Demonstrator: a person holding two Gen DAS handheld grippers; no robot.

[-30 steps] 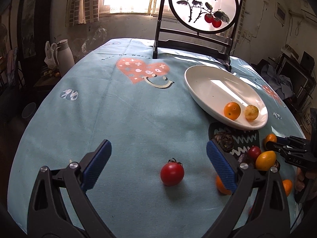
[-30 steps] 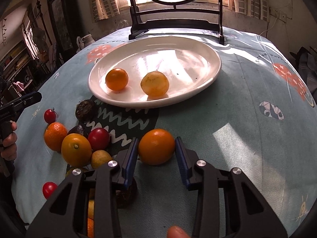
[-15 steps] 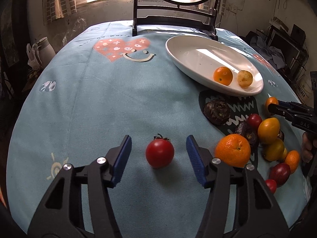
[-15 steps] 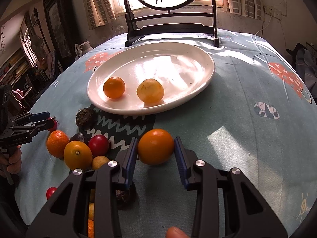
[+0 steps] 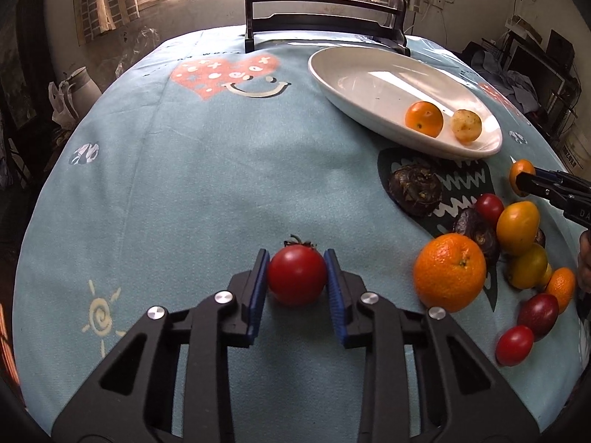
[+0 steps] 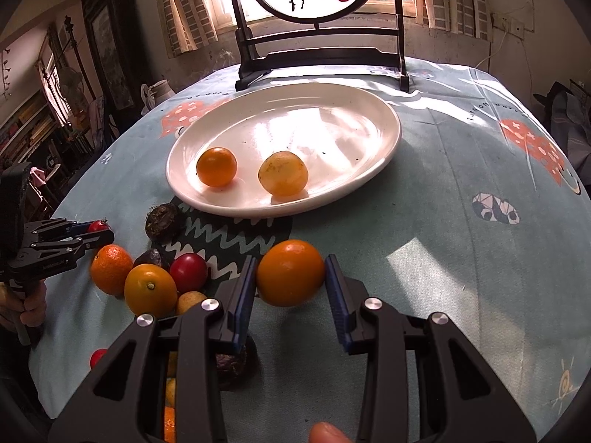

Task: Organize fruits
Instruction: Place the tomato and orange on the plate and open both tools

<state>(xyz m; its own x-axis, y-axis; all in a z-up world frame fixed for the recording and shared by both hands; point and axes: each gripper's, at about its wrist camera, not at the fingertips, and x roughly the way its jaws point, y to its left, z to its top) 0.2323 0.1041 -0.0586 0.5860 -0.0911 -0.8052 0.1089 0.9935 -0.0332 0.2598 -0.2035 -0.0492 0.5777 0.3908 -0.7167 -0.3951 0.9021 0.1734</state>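
Left gripper (image 5: pixel 296 283) pinching tomato (image 5: pixel 296 280) on near table (image 5: pixel 192 192); soft skin, needing gentle mid-body squeeze. Right gripper (image 6: pixel 291 280) clamping firmer orange (image 6: pixel 290 272), near plate (image 6: pixel 354 181).

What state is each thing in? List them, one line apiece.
left gripper: shut on the red tomato.
red tomato: clamped between the blue pads, on the cloth.
right gripper: shut on the orange.
orange: held between the pads.
white plate: upright, holding two fruits.
small orange fruit: resting in the plate.
yellow fruit: resting in the plate beside it.
loose fruit pile: on the tablecloth, not yet plated.
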